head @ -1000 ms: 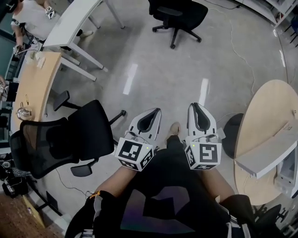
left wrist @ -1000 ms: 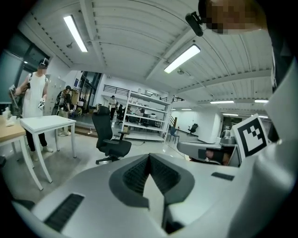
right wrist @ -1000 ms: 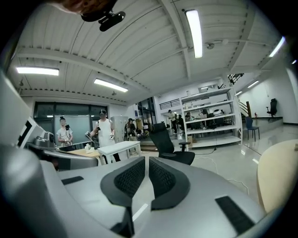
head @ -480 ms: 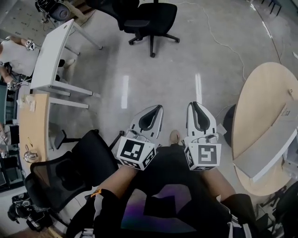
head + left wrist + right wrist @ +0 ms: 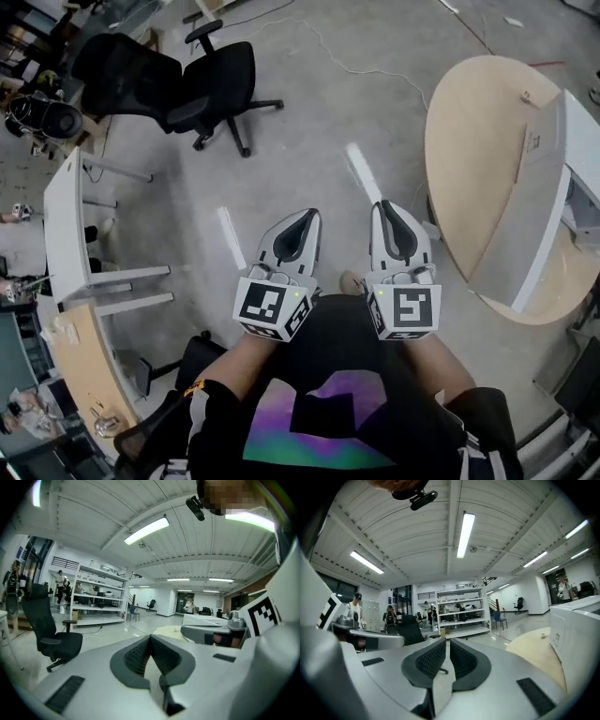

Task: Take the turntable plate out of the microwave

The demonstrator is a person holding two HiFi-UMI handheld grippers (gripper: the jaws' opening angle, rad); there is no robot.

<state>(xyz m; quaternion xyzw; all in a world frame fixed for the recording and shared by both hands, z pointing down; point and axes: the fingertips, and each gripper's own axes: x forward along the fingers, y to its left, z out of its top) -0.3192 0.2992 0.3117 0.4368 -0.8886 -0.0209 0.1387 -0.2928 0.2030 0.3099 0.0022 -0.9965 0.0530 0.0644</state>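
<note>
White box, likely the microwave (image 5: 548, 192), stands right on the wooden tabletop (image 5: 469, 159); left gripper (image 5: 309, 217) and right gripper (image 5: 383, 208), jaws closed and empty, should face its door squarely first

**Q:** What sort of place is this?

**A:** An open-plan office-cum-lab. A black swivel chair (image 5: 211, 80) stands at the head view's upper left, a white desk (image 5: 66, 225) at its left edge and a round wooden table (image 5: 469, 159) at upper right, all on a polished concrete floor (image 5: 309, 122).

**Q:** Anything more?

**A:** White storage shelving (image 5: 96, 599) lines the far wall. Strip lights (image 5: 464, 529) run along a ribbed white ceiling.
</note>
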